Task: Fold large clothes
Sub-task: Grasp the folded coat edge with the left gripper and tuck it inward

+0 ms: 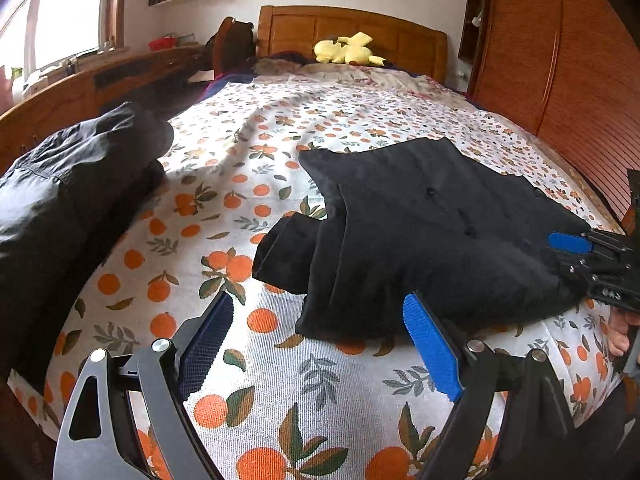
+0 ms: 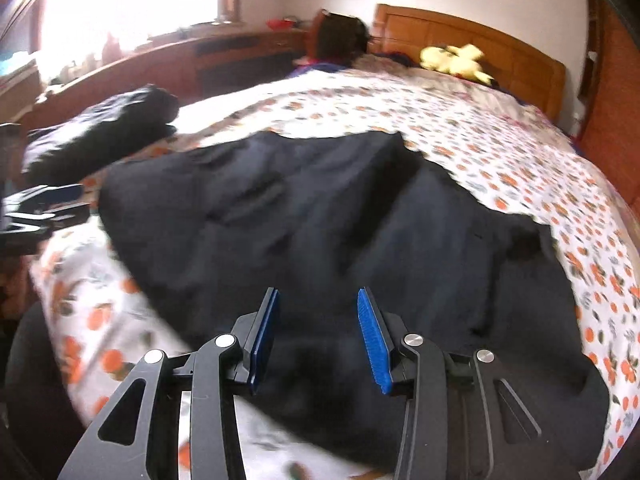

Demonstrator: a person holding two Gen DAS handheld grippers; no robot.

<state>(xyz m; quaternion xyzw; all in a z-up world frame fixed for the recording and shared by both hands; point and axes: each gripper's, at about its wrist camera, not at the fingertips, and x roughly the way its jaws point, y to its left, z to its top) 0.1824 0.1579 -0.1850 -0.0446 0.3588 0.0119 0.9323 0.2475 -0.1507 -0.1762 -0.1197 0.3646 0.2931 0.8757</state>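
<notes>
Black garment spread on orange-print bedsheet; left tongs wide open, empty, just beside garment's near edge; right tongs parted above garment, gripping nothing.

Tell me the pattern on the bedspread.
The bedspread is white, printed with oranges and green leaves, sharpest in the left wrist view.

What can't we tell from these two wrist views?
- Black garment spread on the orange-print bedsheet: right wrist view is motion-blurred, folds and garment type unreadable.
- Right gripper: cut off by the left wrist view's right edge; cloth contact unclear.
- Dark grey clothes pile: cropped at the left edge, number of items unclear.
</notes>
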